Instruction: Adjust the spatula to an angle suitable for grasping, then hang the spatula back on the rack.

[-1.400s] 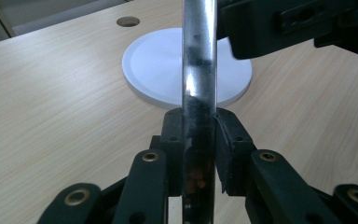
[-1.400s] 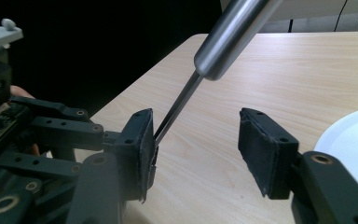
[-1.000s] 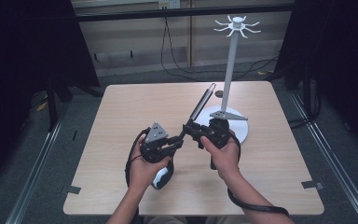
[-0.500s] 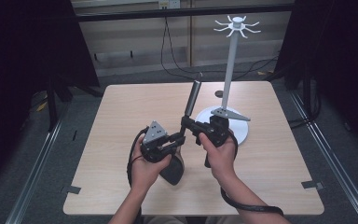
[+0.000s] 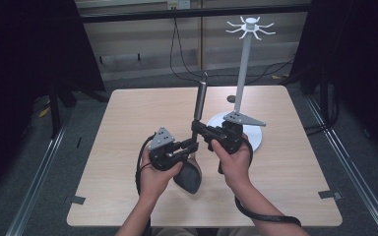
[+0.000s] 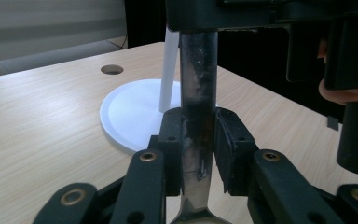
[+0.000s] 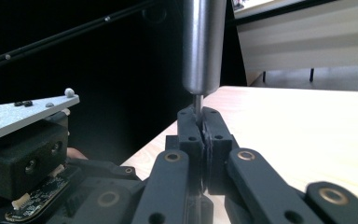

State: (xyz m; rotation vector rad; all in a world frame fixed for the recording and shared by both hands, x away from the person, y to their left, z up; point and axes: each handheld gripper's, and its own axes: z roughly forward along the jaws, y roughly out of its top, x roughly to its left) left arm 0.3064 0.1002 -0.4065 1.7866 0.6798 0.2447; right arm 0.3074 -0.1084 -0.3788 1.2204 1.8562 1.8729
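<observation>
A long utensil stands nearly upright over the table's front middle, its metal handle [image 5: 200,101] on top and its dark spoon-like head [image 5: 189,177] at the bottom. Both grippers are shut on its flat metal shaft [image 6: 197,98]. My left gripper [image 5: 193,144] clamps it lower down, and in the left gripper view the pads [image 6: 199,140] press the shaft's broad faces. My right gripper [image 5: 197,129] clamps it just above, where the right gripper view has the pads [image 7: 199,127] pinching the thin shaft under the round handle [image 7: 204,44].
A white hook stand rises at the right, with a round base [image 5: 258,133], a thin pole [image 5: 242,73] and a ring of hooks [image 5: 250,25] on top. A small hole [image 5: 231,99] marks the wooden table [image 5: 128,123]. Black tape sits near the front corners.
The utensil has swung from leaning right toward the stand to almost upright, and its dark head now hangs below the hands. Both grippers stayed shut on it.
</observation>
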